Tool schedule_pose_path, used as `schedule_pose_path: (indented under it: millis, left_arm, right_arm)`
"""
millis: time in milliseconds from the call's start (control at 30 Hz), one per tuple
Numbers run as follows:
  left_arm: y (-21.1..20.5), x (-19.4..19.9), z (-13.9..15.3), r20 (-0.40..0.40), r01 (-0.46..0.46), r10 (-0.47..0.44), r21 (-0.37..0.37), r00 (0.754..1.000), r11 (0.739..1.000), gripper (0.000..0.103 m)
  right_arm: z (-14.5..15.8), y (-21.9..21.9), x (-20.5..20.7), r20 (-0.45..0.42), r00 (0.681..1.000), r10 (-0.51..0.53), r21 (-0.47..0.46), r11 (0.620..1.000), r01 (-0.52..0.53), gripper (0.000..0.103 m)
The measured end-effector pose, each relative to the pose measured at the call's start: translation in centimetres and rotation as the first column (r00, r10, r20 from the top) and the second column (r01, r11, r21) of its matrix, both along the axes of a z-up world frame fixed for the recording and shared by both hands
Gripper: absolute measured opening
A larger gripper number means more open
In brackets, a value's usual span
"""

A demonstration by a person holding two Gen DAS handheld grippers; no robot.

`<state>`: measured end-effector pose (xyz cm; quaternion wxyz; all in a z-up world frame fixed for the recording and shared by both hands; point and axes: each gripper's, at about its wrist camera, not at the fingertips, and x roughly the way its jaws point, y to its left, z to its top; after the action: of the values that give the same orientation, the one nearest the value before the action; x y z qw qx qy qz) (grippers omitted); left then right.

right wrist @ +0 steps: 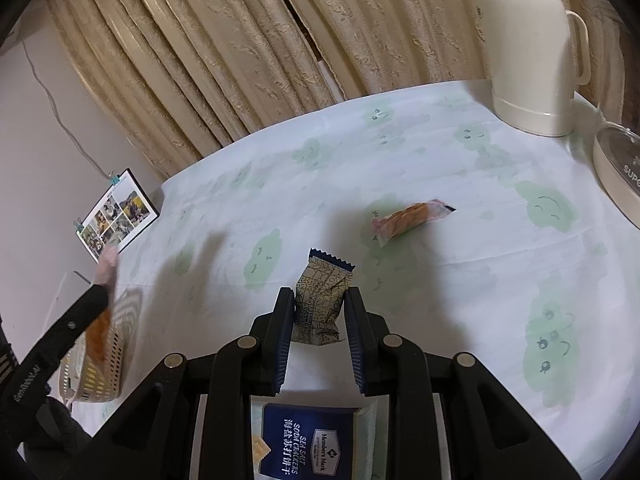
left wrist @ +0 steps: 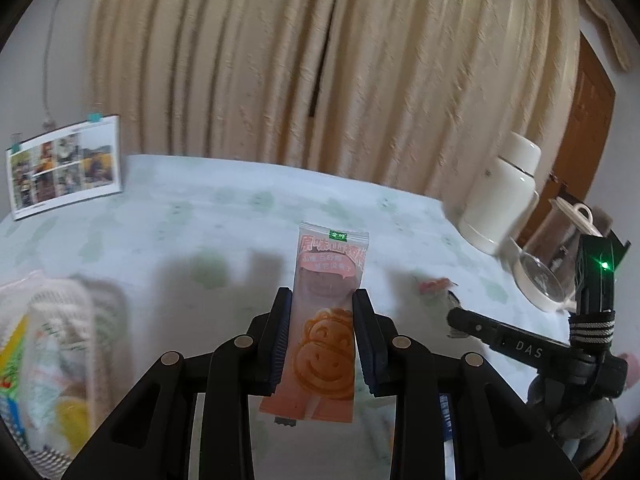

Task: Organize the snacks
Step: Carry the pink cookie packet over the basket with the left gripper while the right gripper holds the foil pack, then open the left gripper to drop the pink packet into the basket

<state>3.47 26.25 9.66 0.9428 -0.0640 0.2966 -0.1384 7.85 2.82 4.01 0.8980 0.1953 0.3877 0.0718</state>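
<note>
Clearly both wrappers are light, crinkly and crushable. The left gripper [left wrist: 321, 312] is clenched across the middle of a pink snack bar [left wrist: 320, 320], held above the tabletop [left wrist: 224, 216]. The right gripper [right wrist: 318, 310] pinches a patterned packet [right wrist: 320, 300] mid-body. By the left edge, a perforated basket [right wrist: 106, 356] holds several snacks; another orange bar [right wrist: 408, 218] lies loose nearer the far right corner.

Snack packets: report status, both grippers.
Left gripper shut on pink smiley-face snack packet, near white mesh basket. Right gripper shut on gold-patterned wrapper. Orange packet loose on tablecloth.
</note>
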Motion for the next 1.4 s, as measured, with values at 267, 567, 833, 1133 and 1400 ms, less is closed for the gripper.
schedule_pose_path:
  millis: [267,567,833,1133,1400]
  left_arm:
    - [5.1,-2.3,0.5,0.037,-0.128,0.128,-0.001,0.991,0.992,0.031]
    - [10.6,-4.1,0.4,0.038,-0.244,0.244,-0.011,0.969,0.97,0.032]
    - [14.0,-4.9,-0.3,0.012,-0.329,0.33,-0.022,0.944,0.944,0.036]
    - [16.8,-5.9,-0.5,0.012,-0.412,0.413,-0.06,0.911,0.909,0.054]
    - [18.2,-6.9,-0.6,0.012,-0.429,0.431,-0.069,0.902,0.9,0.054]
  right_arm:
    - [-0.3,1.3,-0.1,-0.004,0.999,0.032,-0.013,0.999,-0.032,0.024]
    - [-0.4,2.5,-0.6,0.006,0.998,0.062,-0.014,0.998,-0.062,0.024]
    - [-0.4,3.6,-1.0,0.014,0.996,0.091,-0.013,0.996,-0.09,0.024]
    - [-0.2,4.5,-1.7,0.022,0.993,0.113,-0.003,0.994,-0.113,0.024]
    - [1.1,7.4,-2.9,0.062,0.98,0.188,0.01,0.982,-0.189,0.024]
